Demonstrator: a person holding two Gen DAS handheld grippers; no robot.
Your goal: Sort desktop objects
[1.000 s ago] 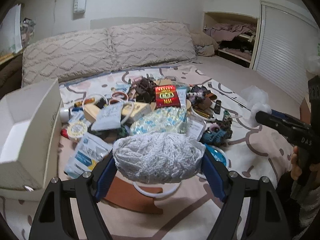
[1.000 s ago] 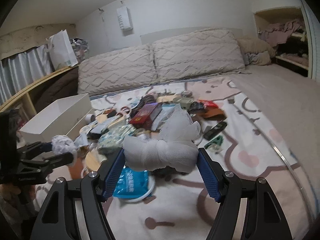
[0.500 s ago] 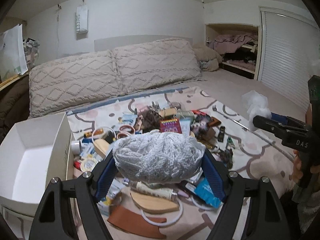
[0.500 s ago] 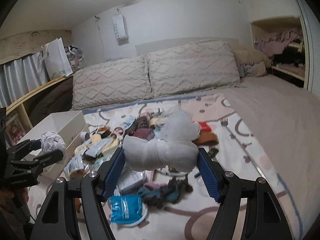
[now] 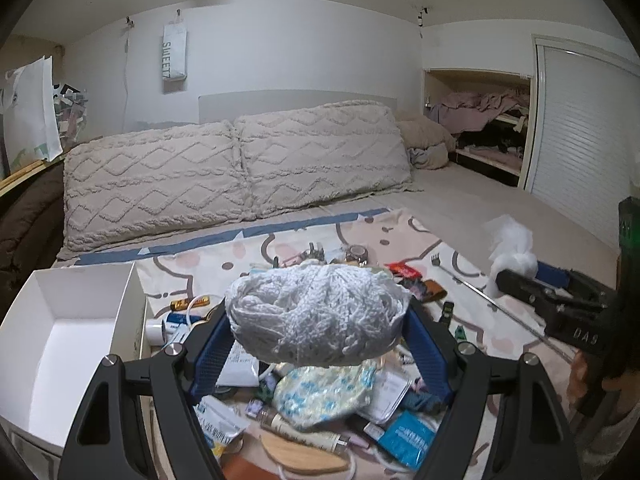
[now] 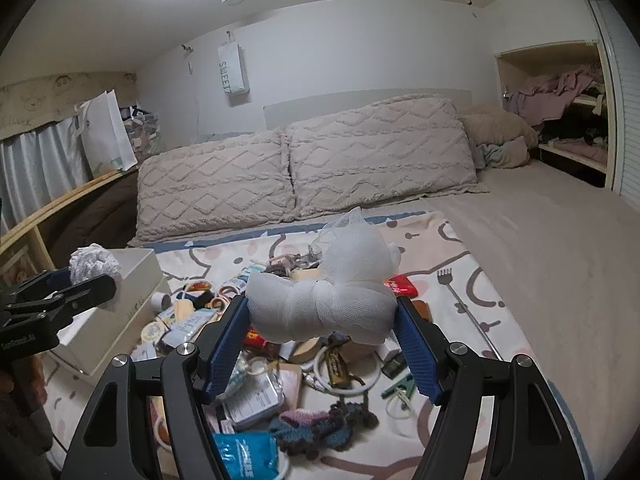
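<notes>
My left gripper (image 5: pixel 318 332) is shut on a white crocheted bundle (image 5: pixel 316 314) and holds it above a pile of small objects (image 5: pixel 320 400) on the bed. My right gripper (image 6: pixel 322 320) is shut on a white mesh bundle (image 6: pixel 324 308) tied in the middle, held above the same pile (image 6: pixel 280 360). The right gripper shows at the right of the left wrist view (image 5: pixel 500 276), the left gripper at the left of the right wrist view (image 6: pixel 108 280). An open white box (image 5: pixel 68 344) stands left of the pile.
The pile holds a blue packet (image 6: pixel 244 456), white rings (image 6: pixel 344 376), a red packet (image 6: pixel 402 286) and a knitted piece (image 6: pixel 316 428). A metal back scratcher (image 6: pixel 464 304) lies to the right. Two pillows (image 5: pixel 240 176) line the headboard. An open closet (image 5: pixel 488 120) stands at far right.
Both grippers have risen and pulled back from the pile with their bundles still held. The pile now sits lower in both views and more of the white box's inside shows.
</notes>
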